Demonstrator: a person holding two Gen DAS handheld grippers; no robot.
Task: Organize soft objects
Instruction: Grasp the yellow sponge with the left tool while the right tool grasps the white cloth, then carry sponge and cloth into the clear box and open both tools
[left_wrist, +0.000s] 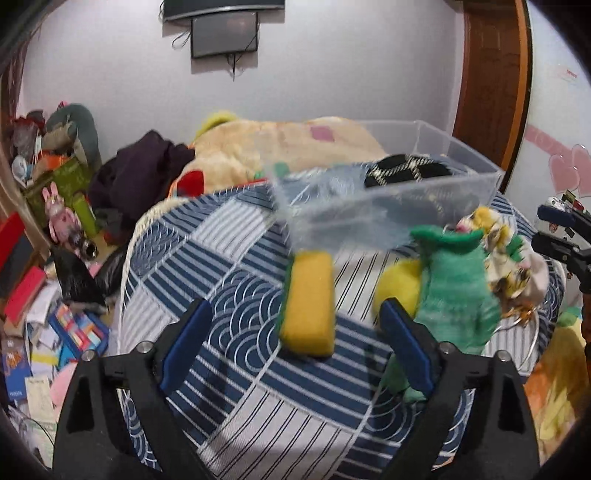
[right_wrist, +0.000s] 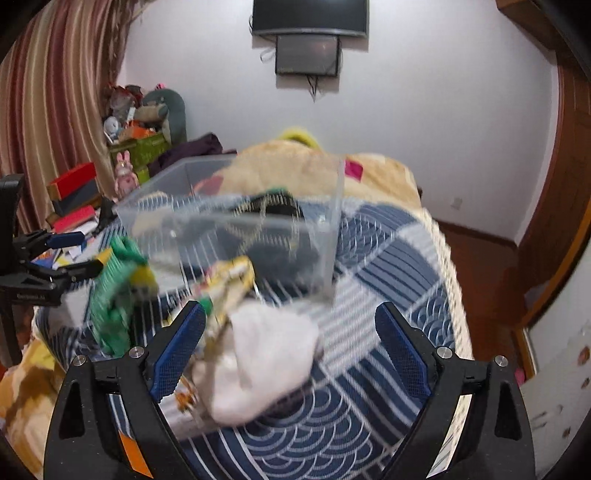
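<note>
Item: yellow sponge. My left gripper spread wide; I centre, descend, pinch gently, lift to clear bin. Right gripper wide, empty.

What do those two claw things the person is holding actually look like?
Both look alike: the left gripper and right gripper each have a black plastic frame with silver screws and two blue textured finger pads. No cables or sleeves are visible.
</note>
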